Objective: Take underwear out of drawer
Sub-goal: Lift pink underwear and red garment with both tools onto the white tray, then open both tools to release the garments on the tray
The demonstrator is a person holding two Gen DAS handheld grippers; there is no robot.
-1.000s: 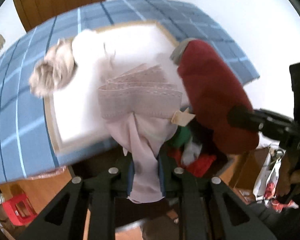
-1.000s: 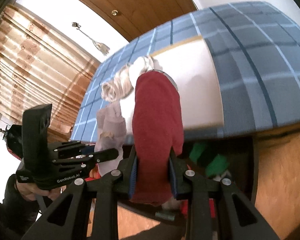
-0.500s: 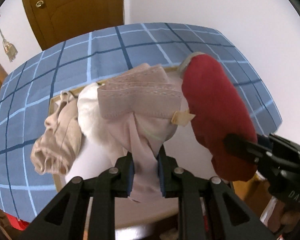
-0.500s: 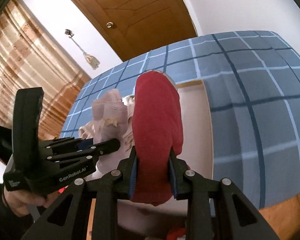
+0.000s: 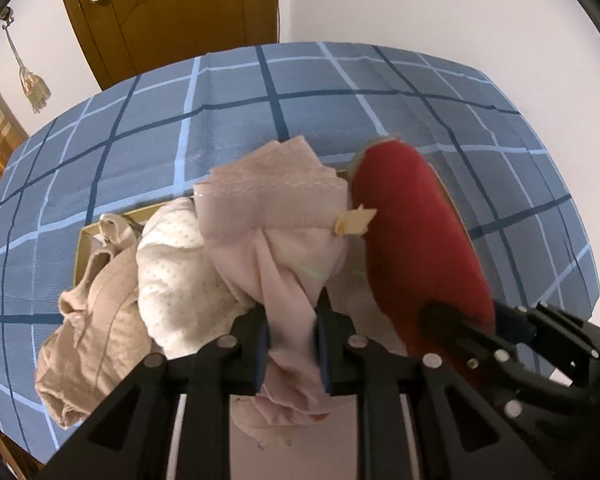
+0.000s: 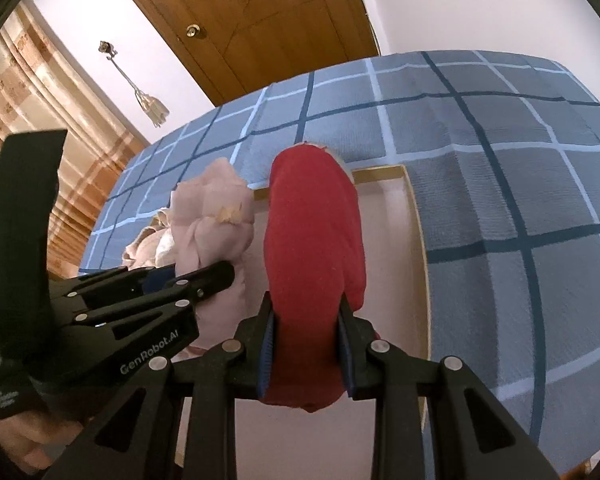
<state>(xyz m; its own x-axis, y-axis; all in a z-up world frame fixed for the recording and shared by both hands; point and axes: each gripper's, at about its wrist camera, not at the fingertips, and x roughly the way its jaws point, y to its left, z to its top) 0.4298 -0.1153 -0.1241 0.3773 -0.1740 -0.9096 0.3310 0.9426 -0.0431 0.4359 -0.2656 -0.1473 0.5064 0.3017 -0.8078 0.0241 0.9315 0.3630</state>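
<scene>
Left wrist view: the left claw clamps pale pink lace-trimmed fabric underwear above a white wood-rimmed rectangular board; beside it, the right claw grips soft red fabric underwear over the same board.

Our left hand-held gripper is matte black plastic: two angled finger arms with open triangular cut-outs, round silver screws at the joints and blue pads lining the inner faces. Our right hand-held gripper shows the same build. Seen from the right wrist camera, the left unit carries white "GenRobot.AI" lettering on its side and a tall curved black fin, with bare skin of our left hand below.
</scene>
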